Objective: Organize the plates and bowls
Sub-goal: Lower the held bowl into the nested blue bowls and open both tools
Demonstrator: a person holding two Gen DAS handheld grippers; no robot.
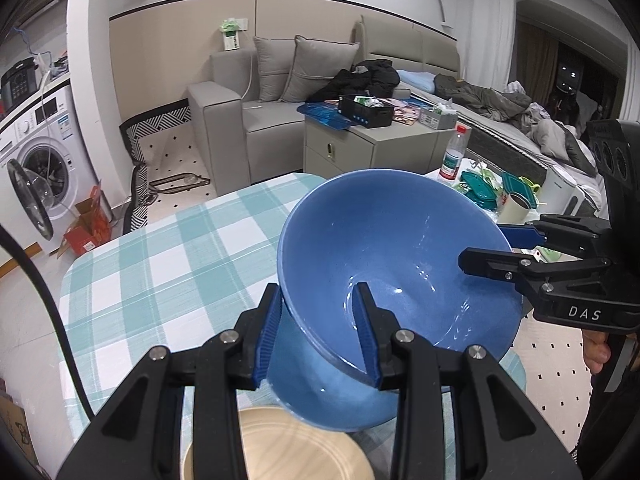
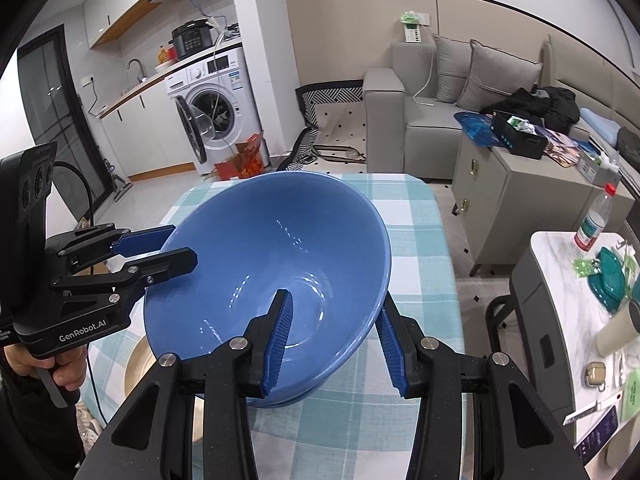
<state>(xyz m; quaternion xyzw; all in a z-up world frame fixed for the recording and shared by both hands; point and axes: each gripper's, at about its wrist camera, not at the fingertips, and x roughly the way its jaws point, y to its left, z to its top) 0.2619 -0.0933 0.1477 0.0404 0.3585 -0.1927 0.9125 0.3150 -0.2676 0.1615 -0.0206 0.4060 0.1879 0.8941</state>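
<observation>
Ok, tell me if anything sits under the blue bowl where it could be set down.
Yes: a beige plate lies on the checked table just below the blue bowl, which both the left gripper and right gripper clamp at opposite rims.

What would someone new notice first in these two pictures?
A big blue bowl fills the middle of both views, held tilted above the checked tablecloth, with the left tongs and right tongs each clamped on its rim from opposite sides. A beige plate lies just under it.
</observation>
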